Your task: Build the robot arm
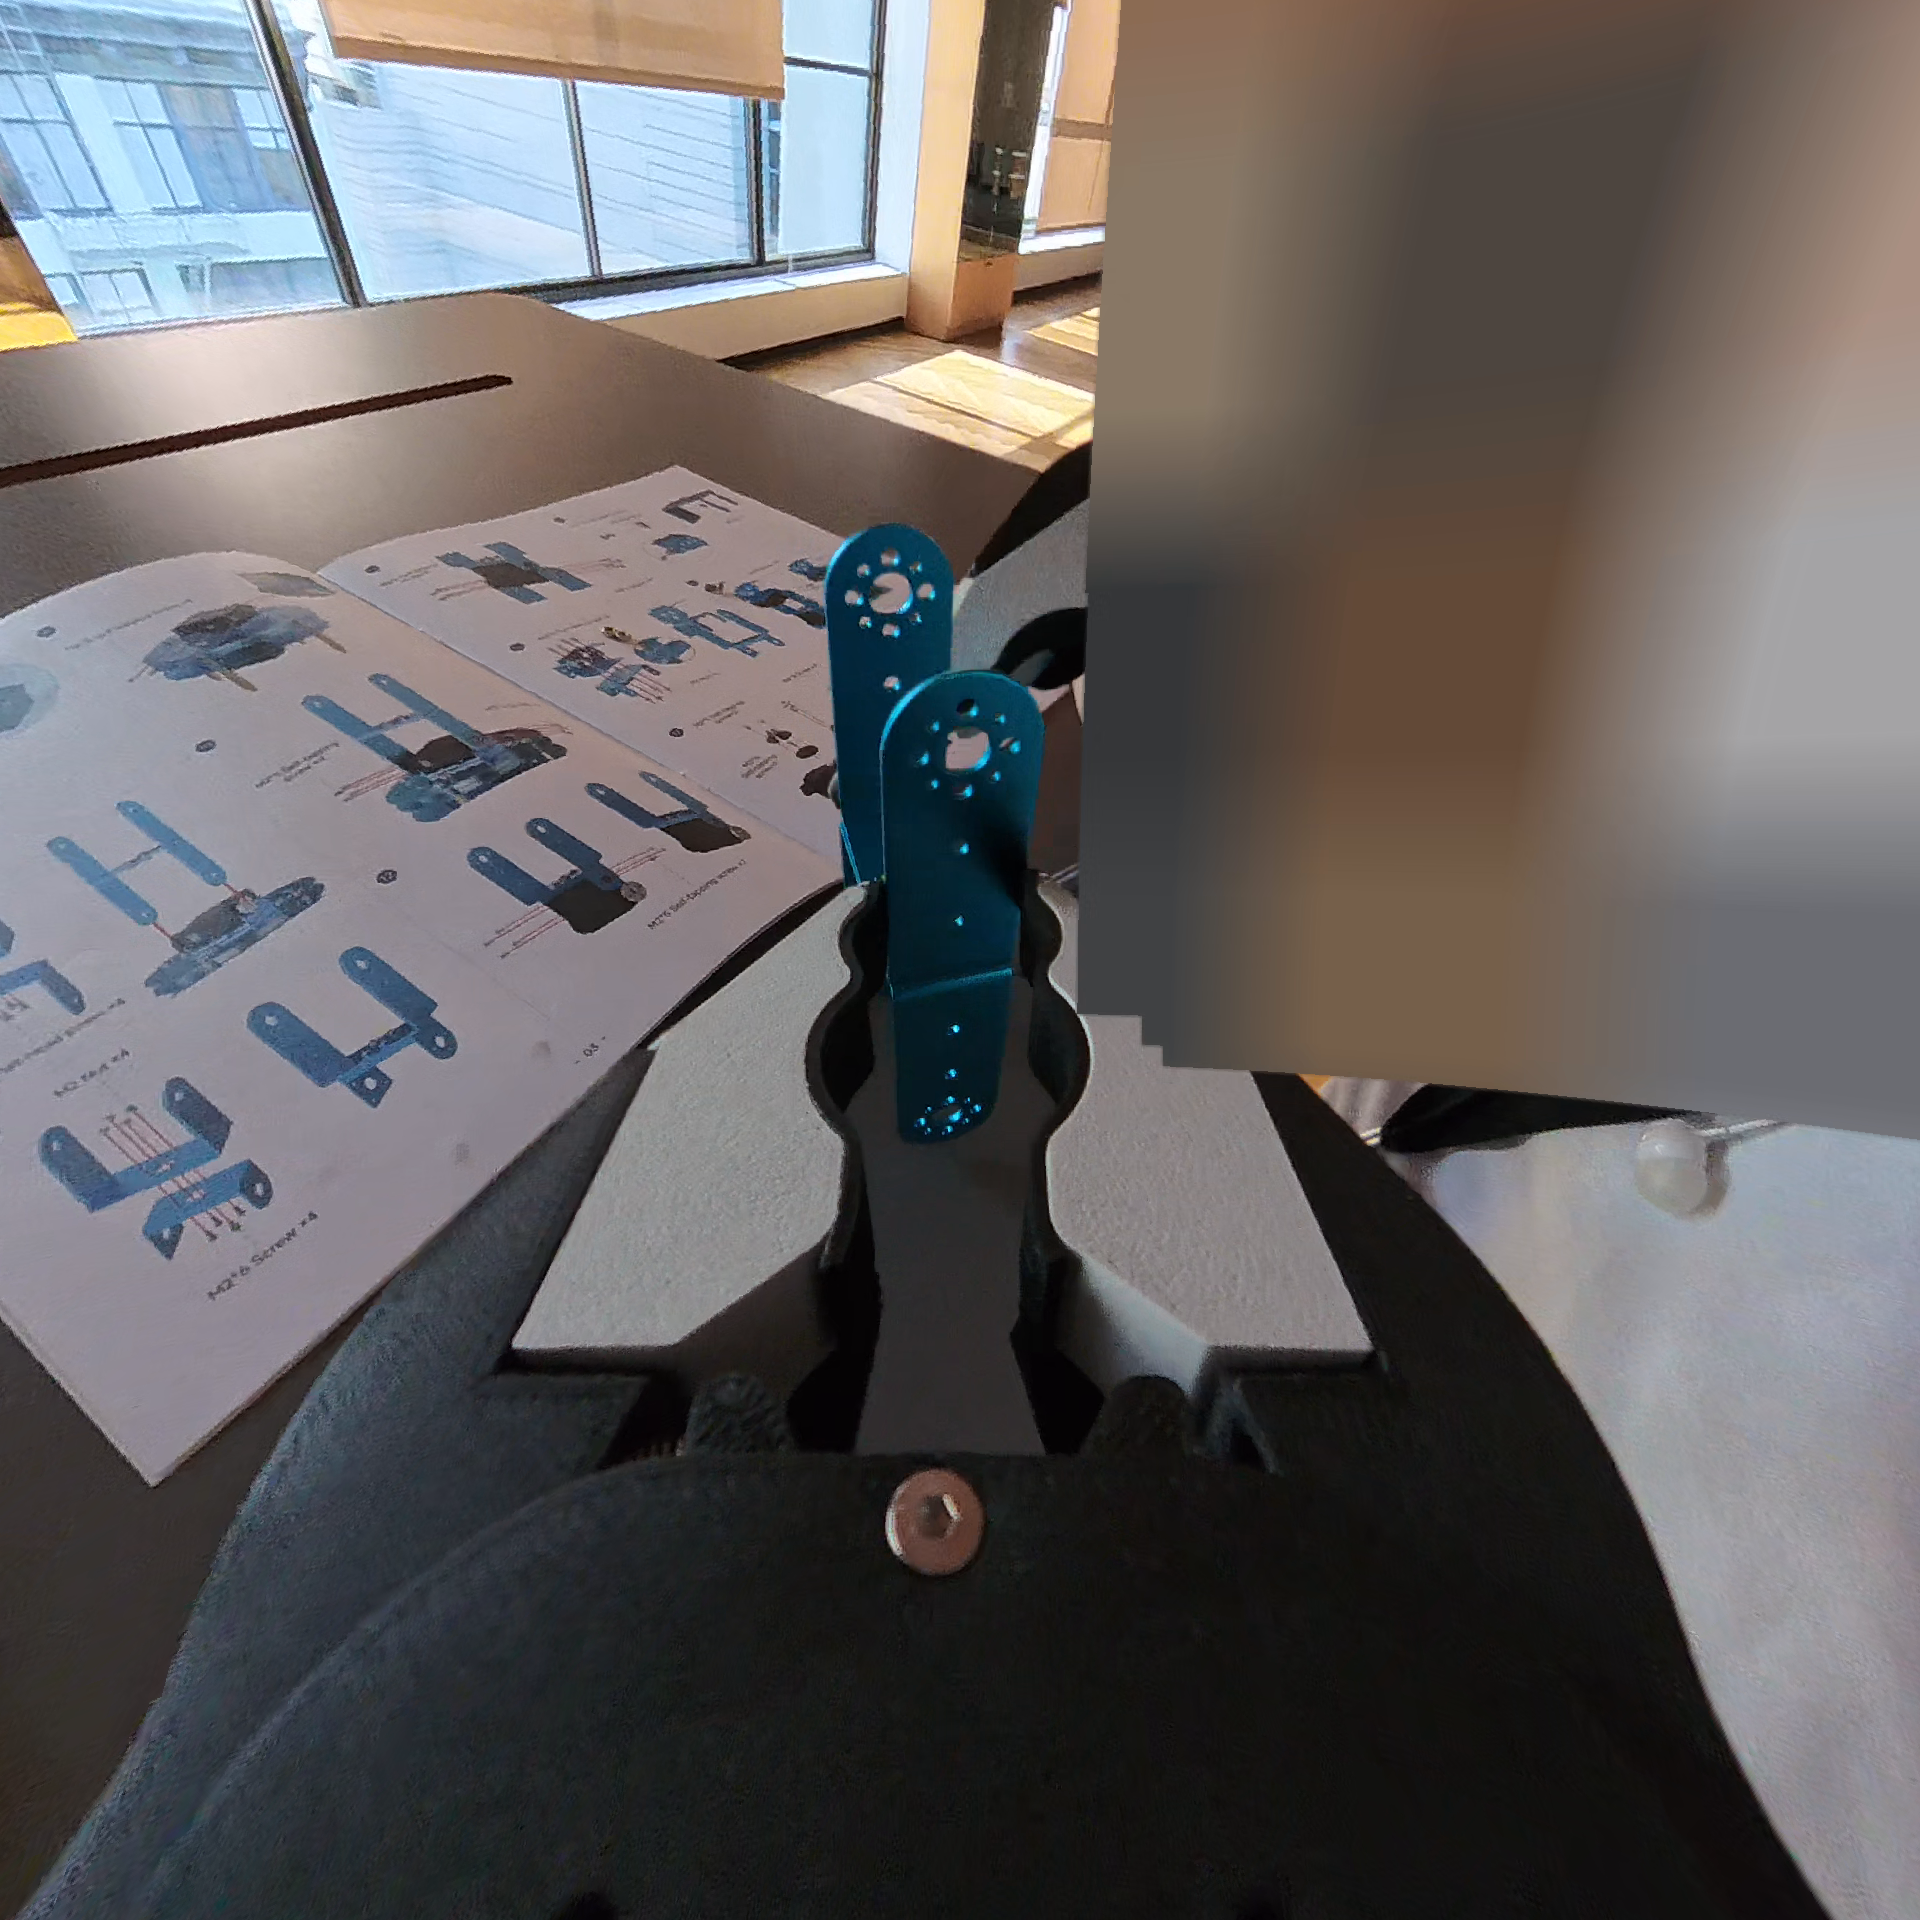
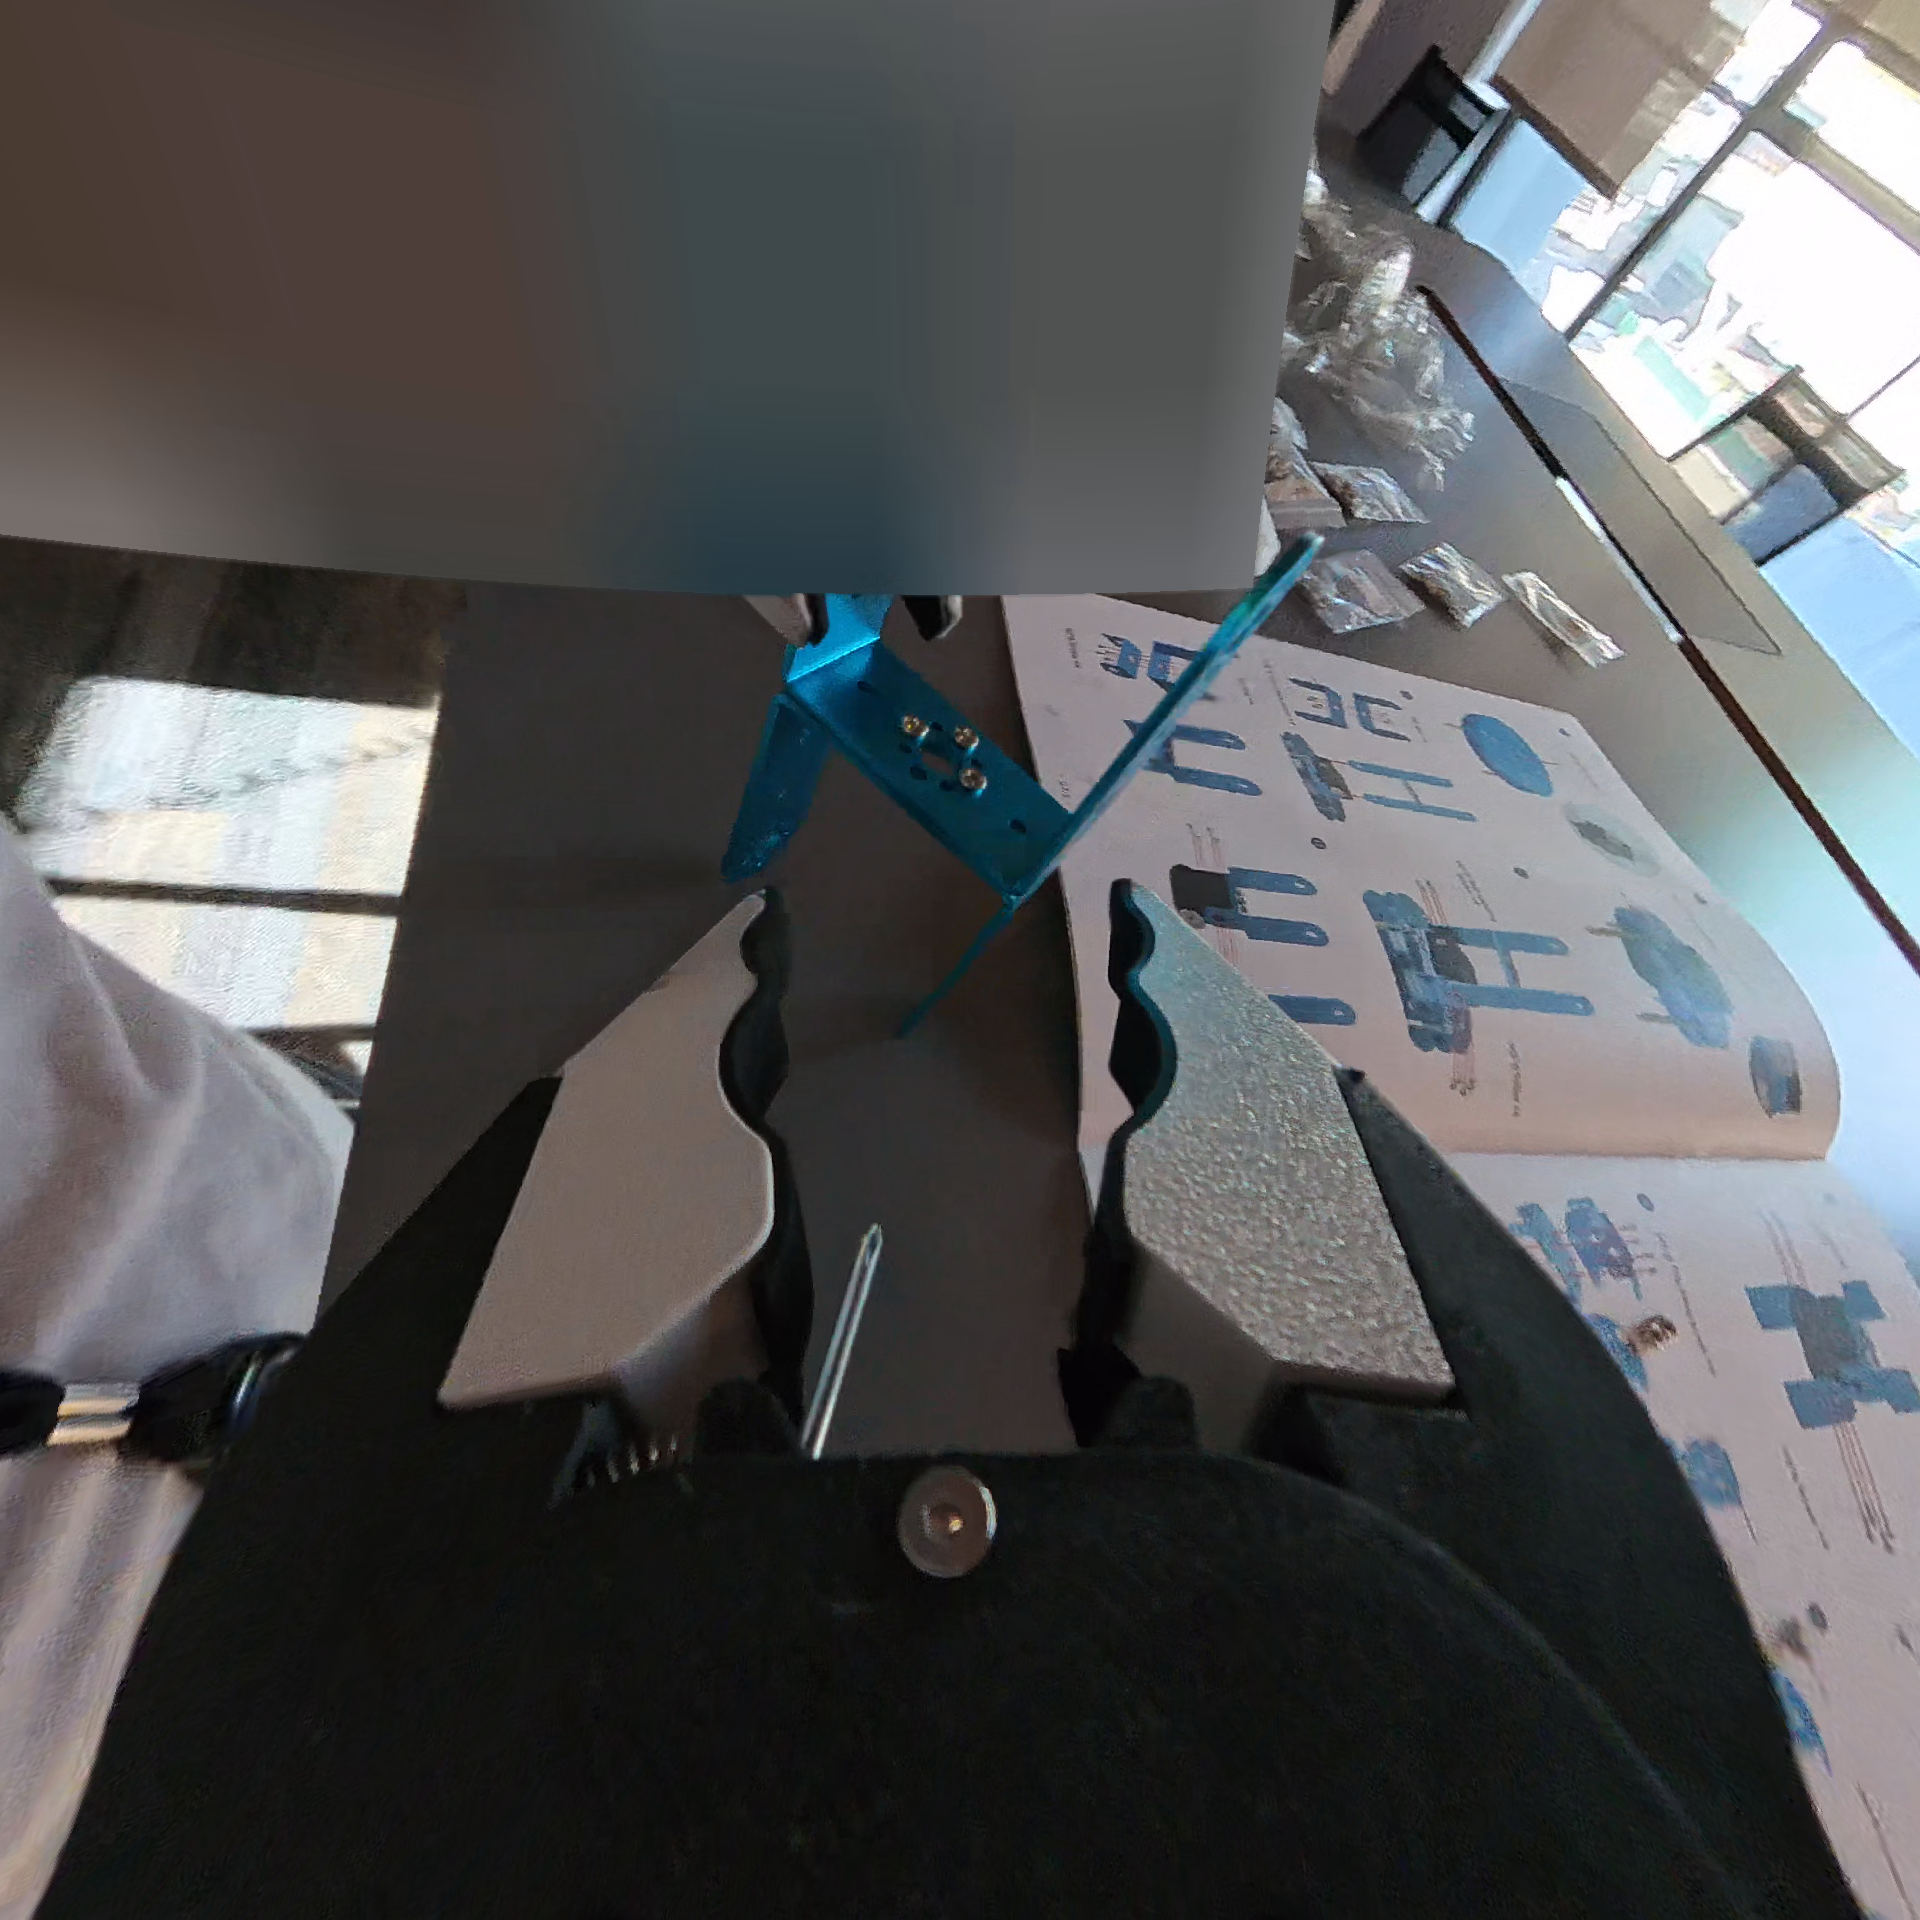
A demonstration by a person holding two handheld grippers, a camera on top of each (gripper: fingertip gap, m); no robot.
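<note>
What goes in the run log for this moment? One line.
left gripper: shut on blue bracket assembly, arms upright | right gripper: open, empty, facing assembly | open instruction booklet on dark table

Daylight pours in from the windows [image 1: 468,187] on my left feed, bright enough there but not blown out, while the right feed's windows [image 2: 1787,260] are clipped to white. The dark worktop [image 1: 623,395] takes a soft sheen, the booklet [image 1: 343,883] is sharp on the left and smeared with motion blur low on the right, and both claw bodies sit in near-black shadow. Wide-angle bending curves frames and worktop edges toward the corners.
</note>
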